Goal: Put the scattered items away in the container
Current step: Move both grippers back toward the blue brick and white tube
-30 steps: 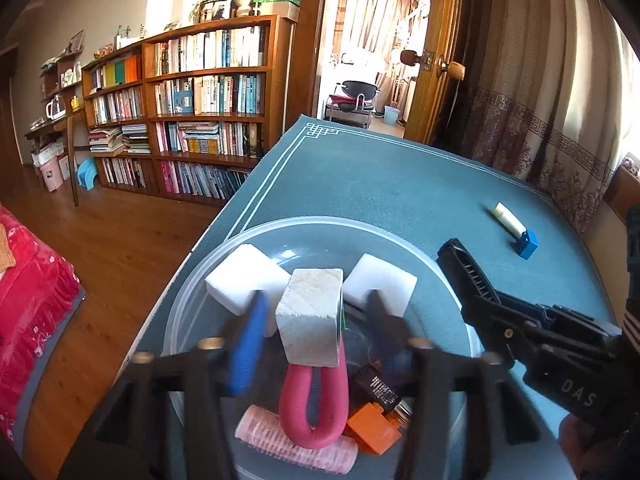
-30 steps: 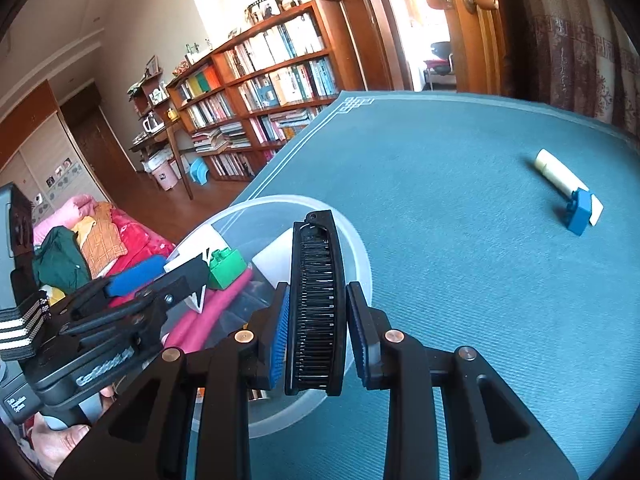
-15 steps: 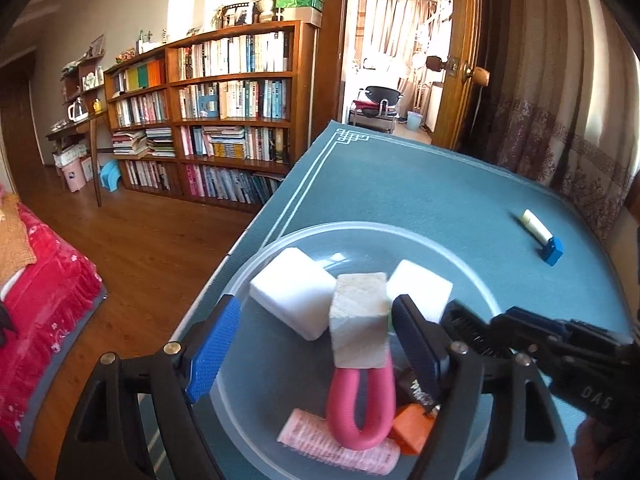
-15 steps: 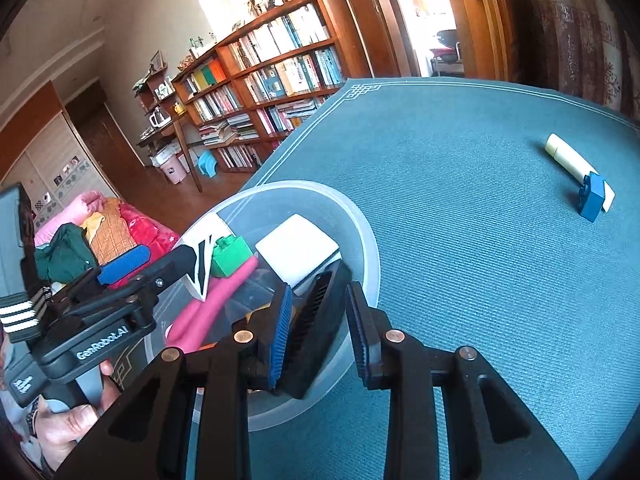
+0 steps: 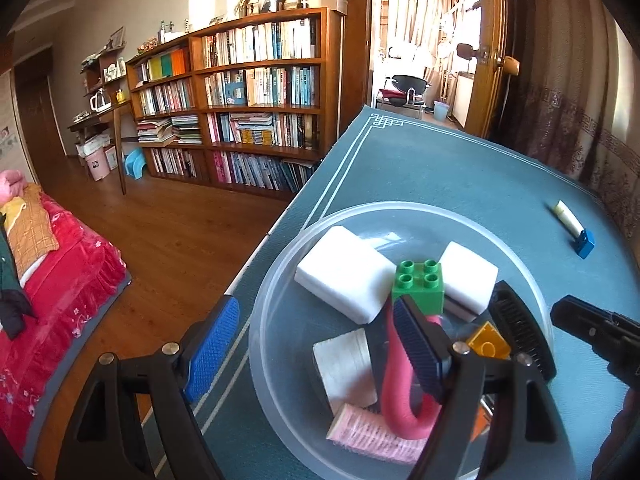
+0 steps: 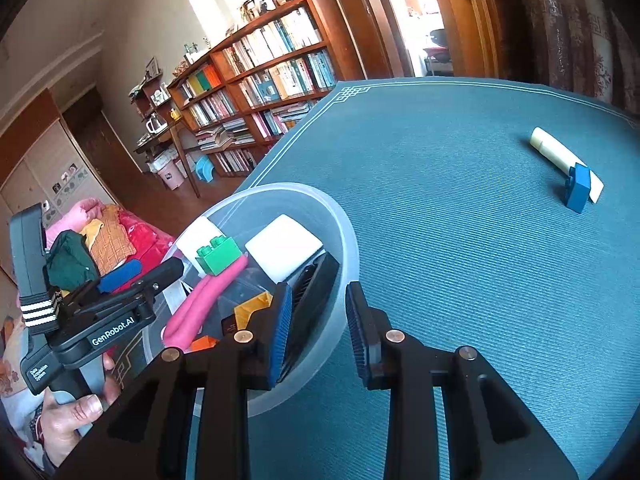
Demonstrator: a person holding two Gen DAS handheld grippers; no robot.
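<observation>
Right gripper [image 6: 316,336]: I read it open, empty.
Left gripper [image 5: 316,344]: open over container [image 5: 280,280].
Remaining: blue block [image 6: 578,188] touching cream tube [image 6: 560,156], far ahead-right.
Risk: grasping either may knock the other away.

The left wrist view looks down from close above the clear bowl [image 5: 280,280], which lies between and beyond its jaws. The right wrist view faces across the tabletop [image 6: 460,240], bowl [image 6: 344,224] left of its jaws. Both share bowl, tabletop [image 5: 460,168] and bookshelf [image 5: 260,92].
</observation>
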